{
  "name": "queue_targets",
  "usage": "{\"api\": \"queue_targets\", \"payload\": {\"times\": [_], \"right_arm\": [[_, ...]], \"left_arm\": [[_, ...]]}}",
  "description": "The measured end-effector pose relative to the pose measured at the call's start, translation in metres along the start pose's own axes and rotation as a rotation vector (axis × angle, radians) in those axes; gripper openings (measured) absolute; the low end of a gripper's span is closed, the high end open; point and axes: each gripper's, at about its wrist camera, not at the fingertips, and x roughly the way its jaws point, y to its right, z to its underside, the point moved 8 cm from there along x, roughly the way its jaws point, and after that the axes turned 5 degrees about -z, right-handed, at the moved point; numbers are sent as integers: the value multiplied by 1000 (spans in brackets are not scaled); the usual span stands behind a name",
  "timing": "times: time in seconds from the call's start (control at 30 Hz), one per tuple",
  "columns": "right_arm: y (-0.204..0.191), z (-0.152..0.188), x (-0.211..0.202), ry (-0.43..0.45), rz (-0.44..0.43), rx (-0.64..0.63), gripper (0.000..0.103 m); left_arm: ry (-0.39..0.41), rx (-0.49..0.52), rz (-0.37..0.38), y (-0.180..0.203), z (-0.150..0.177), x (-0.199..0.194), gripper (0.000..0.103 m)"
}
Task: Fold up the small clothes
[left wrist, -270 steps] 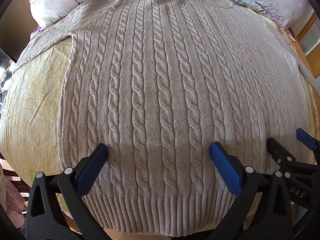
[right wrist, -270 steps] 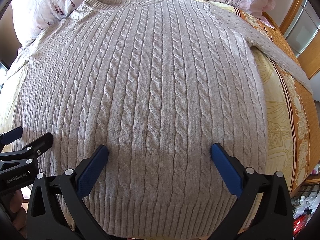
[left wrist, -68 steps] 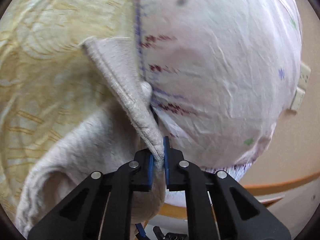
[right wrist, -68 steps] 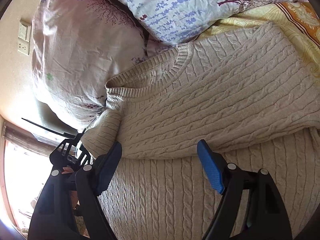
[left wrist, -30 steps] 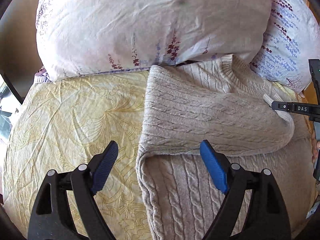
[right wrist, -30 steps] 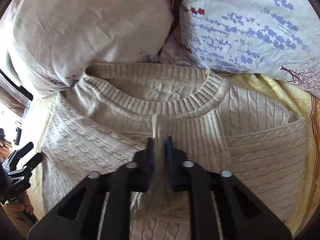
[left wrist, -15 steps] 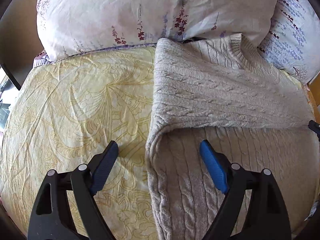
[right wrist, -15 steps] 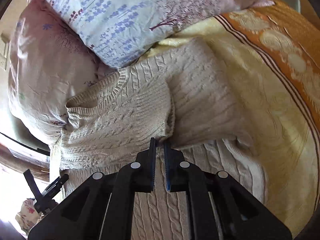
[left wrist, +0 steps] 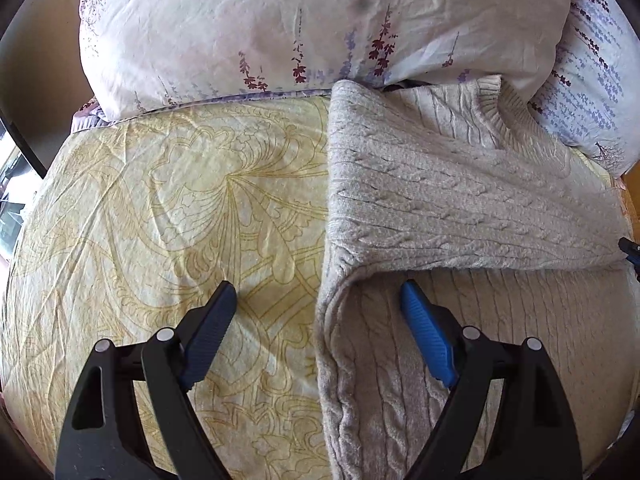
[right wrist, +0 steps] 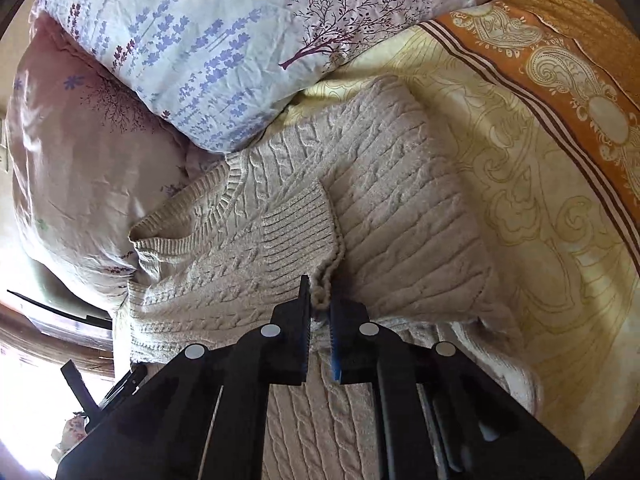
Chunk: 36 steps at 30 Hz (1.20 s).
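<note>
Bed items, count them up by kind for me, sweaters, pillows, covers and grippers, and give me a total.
Sweaters: 1, the beige cable-knit sweater.
Pillows: 2, the white floral pillow and the blue lavender-print pillow.
Bed covers: 1, the yellow patterned bedspread.
Grippers: 2, the left gripper and the right gripper.
Total: 6

Beige cable-knit wool sweater (left wrist: 460, 208), lying flat on a yellow patterned bed, ribbed round collar toward the pillows. Both sides folded in over the body, one sleeve laid straight across the chest, its ribbed cuff (right wrist: 298, 232) flat near the collar. Cuff's corner pinched in the right claw (right wrist: 320, 312).
</note>
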Motion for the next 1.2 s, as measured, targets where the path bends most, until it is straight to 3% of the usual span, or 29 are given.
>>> {"api": "queue_targets", "payload": {"times": [0.1,0.17,0.2,0.37,0.63,1.0,1.2], "right_arm": [[-9,1,-23,34,-21,-46,19],[-7,2,-44,78,-22,-59,53],[-2,3,-55,101,-18,-58,54],[39,20,-92,112,22,-3,54],[85,77,-112,-3,-16,101,49],[68,160,-119,-234,-222,90,36],[61,188,-123,-297,-249,56,23]], "left_arm": [[-8,-22,57,-3,9,-8,84],[-14,-48,112,-4,17,-16,83],[-18,-62,142,-5,22,-20,83],[-35,-107,271,-3,52,-42,75],[-77,-228,452,-2,96,-67,57],[-189,-276,656,13,162,-101,53],[-260,-223,720,34,185,-114,53]]}}
